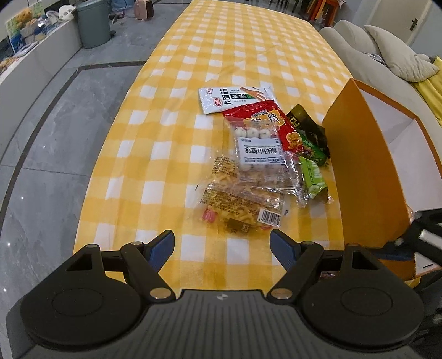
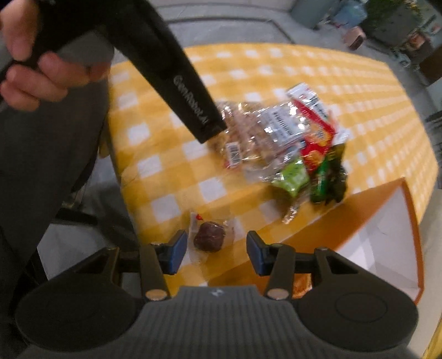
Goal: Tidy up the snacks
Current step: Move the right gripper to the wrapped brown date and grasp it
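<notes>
A heap of snack packets lies on the yellow checked tablecloth: a white one, a red one, clear packs of white balls and of yellow crisps, and green ones. My left gripper hovers open just in front of the crisps pack, with nothing between its fingers. An orange box with a white inside stands to the right of the heap. In the right wrist view a dark brown snack in clear wrap lies near the table's edge between the fingers of my right gripper. The pads stand off it on both sides.
The same heap and the orange box show in the right wrist view. There a hand holds the left gripper's black handle above the heap. Grey floor and a bin lie left of the table, a sofa right.
</notes>
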### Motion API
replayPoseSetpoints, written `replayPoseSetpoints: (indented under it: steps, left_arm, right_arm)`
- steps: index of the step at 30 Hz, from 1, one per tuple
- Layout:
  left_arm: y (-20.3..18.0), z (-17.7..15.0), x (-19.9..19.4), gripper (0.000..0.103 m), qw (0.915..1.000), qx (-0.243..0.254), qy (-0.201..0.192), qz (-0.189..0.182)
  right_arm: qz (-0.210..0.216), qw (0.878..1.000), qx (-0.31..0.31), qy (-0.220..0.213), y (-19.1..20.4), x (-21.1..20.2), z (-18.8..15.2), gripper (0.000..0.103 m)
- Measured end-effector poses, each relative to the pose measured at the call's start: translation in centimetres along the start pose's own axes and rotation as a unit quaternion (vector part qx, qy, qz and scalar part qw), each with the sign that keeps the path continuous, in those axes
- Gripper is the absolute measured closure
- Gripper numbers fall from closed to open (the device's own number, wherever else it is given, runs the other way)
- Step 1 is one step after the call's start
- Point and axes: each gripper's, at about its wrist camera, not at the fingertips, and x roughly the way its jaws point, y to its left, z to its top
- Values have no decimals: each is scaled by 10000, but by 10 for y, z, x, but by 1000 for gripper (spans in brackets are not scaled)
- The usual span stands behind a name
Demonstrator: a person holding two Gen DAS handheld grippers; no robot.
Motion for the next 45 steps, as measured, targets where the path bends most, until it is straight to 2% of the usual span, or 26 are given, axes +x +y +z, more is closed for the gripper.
replayPoseSetpoints:
  steps: [6,8,10,13,17,22,26,34,42,45]
  left_arm:
    - [3,1,1,11,10000,28,9,-81]
    - [2,1,2,11,9999,86,16,-54]
    - [3,1,4,11,10000,89,44,2]
    - [4,2,9,11,9995,150,43,289]
    - [12,3,13,11,9996,-33,152,251]
    - [14,3,15,11,9995,-26,153,283]
    - [13,3,14,11,9995,13,130,278]
    - [13,2,15,11,9996,128,64,238]
    - [24,7,18,11,9999,-137,-23,102]
    - [16,11,20,11,9999,93,-64,-62]
  right_arm:
    - [408,9962,-231,739,-3,35,15,58]
    - [406,9948,-252,900,-4,45,18,58]
    - [389,9942,-320,952,-4,49,20,58]
    - [391,9938,-255,1007,-8,56,25,58]
    - [443,9925,-144,1131,-13,65,26,57]
    - [491,9903,-188,1288,-11,78,24,58]
    - [566,9918,-102,1137,-13,80,21,60]
    - [395,9934,-98,1075,-9,77,18,64]
    - [268,9926,570,1038,-16,77,20,64]
    - [283,9917,684,1053,-18,78,22,64]
